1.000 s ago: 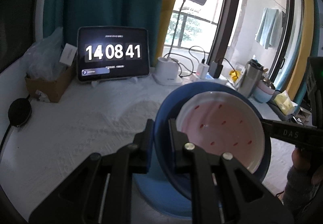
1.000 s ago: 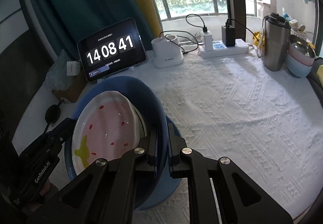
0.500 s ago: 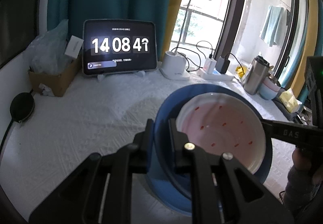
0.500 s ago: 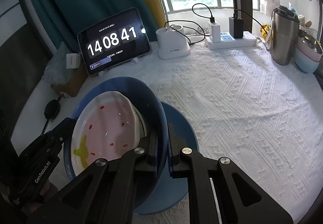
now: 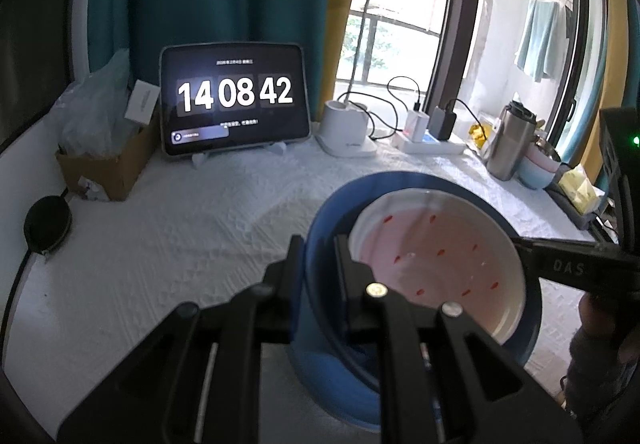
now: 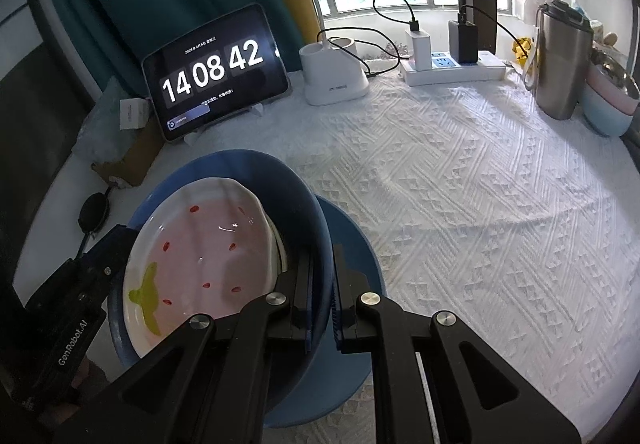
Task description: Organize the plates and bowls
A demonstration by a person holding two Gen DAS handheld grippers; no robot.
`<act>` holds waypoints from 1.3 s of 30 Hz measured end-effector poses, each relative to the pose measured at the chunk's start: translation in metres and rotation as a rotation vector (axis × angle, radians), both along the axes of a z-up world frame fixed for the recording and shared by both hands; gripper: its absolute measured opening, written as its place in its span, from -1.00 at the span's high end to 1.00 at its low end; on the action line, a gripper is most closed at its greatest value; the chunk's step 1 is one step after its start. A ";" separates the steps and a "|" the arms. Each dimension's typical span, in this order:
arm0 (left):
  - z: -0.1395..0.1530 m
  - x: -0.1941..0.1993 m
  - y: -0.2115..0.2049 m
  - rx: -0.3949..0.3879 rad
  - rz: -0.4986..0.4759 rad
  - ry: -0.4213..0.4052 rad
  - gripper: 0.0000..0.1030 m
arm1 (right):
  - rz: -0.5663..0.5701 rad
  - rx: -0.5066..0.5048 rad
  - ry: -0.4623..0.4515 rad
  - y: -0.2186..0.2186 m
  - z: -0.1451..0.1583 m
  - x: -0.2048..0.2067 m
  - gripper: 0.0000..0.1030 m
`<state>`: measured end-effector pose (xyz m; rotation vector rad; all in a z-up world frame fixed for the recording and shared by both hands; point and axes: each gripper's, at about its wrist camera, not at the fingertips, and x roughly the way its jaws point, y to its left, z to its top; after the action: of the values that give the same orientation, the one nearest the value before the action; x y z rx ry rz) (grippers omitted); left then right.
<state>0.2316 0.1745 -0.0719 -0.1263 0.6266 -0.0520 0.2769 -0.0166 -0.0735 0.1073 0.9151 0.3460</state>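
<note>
Two-handed carry of a nested stack. Nearest the right wrist camera, the right gripper [image 6: 322, 304] is clamped on the right-hand wall of the blue bowl [image 6: 256, 172], one pad inside and one outside. On the opposite side the left gripper [image 5: 318, 264] pinches the bowl's left wall in the same way. Inside the blue bowl sit pale dishes, the top one a pink strawberry-pattern plate [image 6: 208, 248]; at least one more white rim shows beneath it. Under the bowl lies a blue plate [image 6: 356, 244] on the white textured tablecloth [image 6: 480, 184]; whether the bowl touches the plate or hangs just above it cannot be told.

Judged step: setting the loaded bowl onto the blue plate. To do it well, keep both grips level so that the inner dishes do not slide, centre the bowl over the plate, and release only once it rests flat.

Farther back stand a tablet clock [image 6: 216, 72], a white lamp base [image 6: 334, 76], a power strip [image 6: 456, 68], a steel tumbler [image 6: 560, 60] and pastel stacked bowls [image 6: 608, 104].

Compared with a second ago, both grips are unchanged; the blue plate shows more fully beneath the bowl, the background sits lower in both views, and the clock has advanced by one second.
</note>
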 end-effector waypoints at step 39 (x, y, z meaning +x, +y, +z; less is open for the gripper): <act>0.009 -0.022 -0.008 0.094 0.157 0.016 -0.16 | -0.085 -0.061 0.012 -0.017 -0.005 -0.022 0.24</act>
<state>0.2093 0.1668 -0.0631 -0.0850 0.6323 0.1299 0.2550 -0.0341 -0.0782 0.0918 0.9298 0.2390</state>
